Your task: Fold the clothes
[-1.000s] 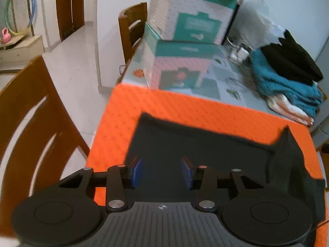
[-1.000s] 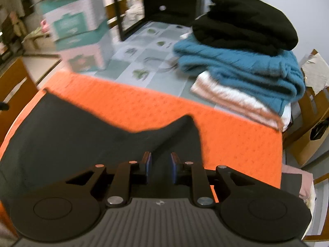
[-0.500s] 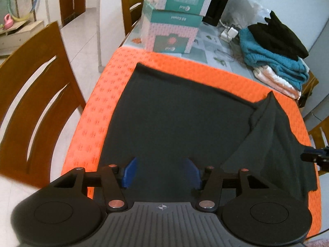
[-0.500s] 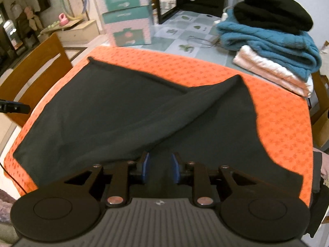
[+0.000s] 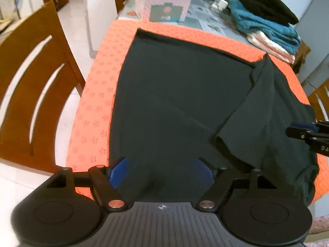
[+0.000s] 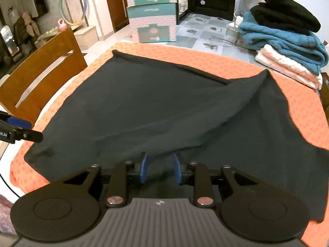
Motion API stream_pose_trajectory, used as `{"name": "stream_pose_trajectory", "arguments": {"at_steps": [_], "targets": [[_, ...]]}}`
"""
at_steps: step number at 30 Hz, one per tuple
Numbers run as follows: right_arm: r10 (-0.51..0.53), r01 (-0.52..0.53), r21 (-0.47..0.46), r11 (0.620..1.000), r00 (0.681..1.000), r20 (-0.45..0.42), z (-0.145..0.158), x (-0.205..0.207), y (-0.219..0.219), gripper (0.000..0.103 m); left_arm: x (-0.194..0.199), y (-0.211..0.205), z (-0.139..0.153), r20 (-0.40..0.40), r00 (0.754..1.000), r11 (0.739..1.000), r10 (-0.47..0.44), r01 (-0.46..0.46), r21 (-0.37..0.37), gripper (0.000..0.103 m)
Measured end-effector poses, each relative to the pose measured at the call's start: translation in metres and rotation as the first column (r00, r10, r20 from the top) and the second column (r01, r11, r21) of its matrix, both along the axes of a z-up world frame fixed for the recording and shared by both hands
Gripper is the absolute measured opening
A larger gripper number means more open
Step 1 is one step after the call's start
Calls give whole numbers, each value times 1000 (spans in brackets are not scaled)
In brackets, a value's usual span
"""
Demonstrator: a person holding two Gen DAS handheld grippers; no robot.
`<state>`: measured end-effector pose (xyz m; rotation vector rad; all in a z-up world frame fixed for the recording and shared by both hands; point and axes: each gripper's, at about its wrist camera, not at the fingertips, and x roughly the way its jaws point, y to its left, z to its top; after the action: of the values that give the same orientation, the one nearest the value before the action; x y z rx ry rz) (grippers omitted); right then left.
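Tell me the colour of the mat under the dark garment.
Orange mat with a small repeated motif, clearest in the left wrist view.

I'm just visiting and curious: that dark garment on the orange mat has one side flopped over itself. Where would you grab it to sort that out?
Probably the loose edge of the folded-over flap on the dark garment, approached from the near side by the right gripper. That edge lies free atop flat cloth, so open jaws could pinch it alone.

Dark garment [image 5: 181, 94], orange mat [image 5: 94, 94], fingers [image 5: 118, 171] apart

Home dining rm: wooden chair [image 5: 30, 86], tiled floor [image 5: 80, 14], hula hoop [image 6: 72, 6], folded knitwear stack [image 6: 287, 41].
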<state>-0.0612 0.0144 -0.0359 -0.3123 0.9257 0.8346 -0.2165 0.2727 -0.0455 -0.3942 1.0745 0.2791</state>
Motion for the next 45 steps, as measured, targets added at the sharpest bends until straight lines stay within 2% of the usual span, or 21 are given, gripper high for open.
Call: {"name": "stream_pose_trajectory", "arguments": {"at_steps": [2, 4, 12, 13, 14, 16, 19, 22, 26, 28, 34, 37, 40, 43, 45], "targets": [[-9, 9, 5, 1000, 1000, 12, -4, -13, 17, 47, 0, 5, -3, -6, 999, 999, -52, 52, 4, 78], [5, -4, -17, 1000, 999, 50, -11, -28, 39, 49, 1, 10, -7, -8, 994, 994, -110, 110, 17, 79], [69, -53, -118, 992, 988, 140, -46, -70, 106, 47, 1, 22, -15, -24, 966, 965, -258, 259, 44, 79], [62, -44, -126, 991, 988, 141, -50, -71, 110, 29, 0, 23, -16, -27, 964, 963, -265, 266, 41, 79], [41, -24, -122, 992, 990, 138, -52, -71, 110, 1, 0, 25, -18, -31, 962, 962, -271, 272, 37, 79], [-21, 34, -88, 996, 989, 145, -51, -70, 107, 2, -2, 28, -20, -35, 960, 960, -279, 280, 28, 79], [-191, 189, 31, 982, 969, 157, -28, -68, 77, 2, -2, 33, -23, -34, 957, 958, -287, 288, 15, 79], [-381, 363, 145, 920, 916, 125, -5, -66, 35, 2, 2, 35, -24, -30, 954, 955, -297, 298, 6, 79], [-585, 553, 295, 780, 811, 27, 12, -69, -30, 2, 10, 33, -25, -21, 946, 946, -323, 323, -3, 79], [-664, 631, 333, 701, 747, -17, 11, -71, -60, 2, 14, 30, -26, -17, 940, 940, -340, 340, -5, 79], [-839, 827, 320, 462, 525, -144, -12, -97, -124, 2, 25, 19, -31, -20, 918, 918, -397, 396, -23, 79], [-875, 887, 270, 376, 435, -211, -29, -111, -140, 2, 27, 11, -32, -18, 903, 903, -430, 430, -19, 79], [-888, 913, 206, 352, 396, -236, -43, -120, -147, 2, 28, 7, -31, -11, 895, 895, -445, 445, -20, 79], [-882, 911, 170, 375, 408, -238, -46, -118, -152, 2, 31, 5, -32, -3, 896, 895, -444, 444, -38, 79], [-877, 899, 145, 414, 437, -202, -38, -112, -156, 4, 33, 3, -32, 3, 897, 896, -441, 441, -51, 79]]}}
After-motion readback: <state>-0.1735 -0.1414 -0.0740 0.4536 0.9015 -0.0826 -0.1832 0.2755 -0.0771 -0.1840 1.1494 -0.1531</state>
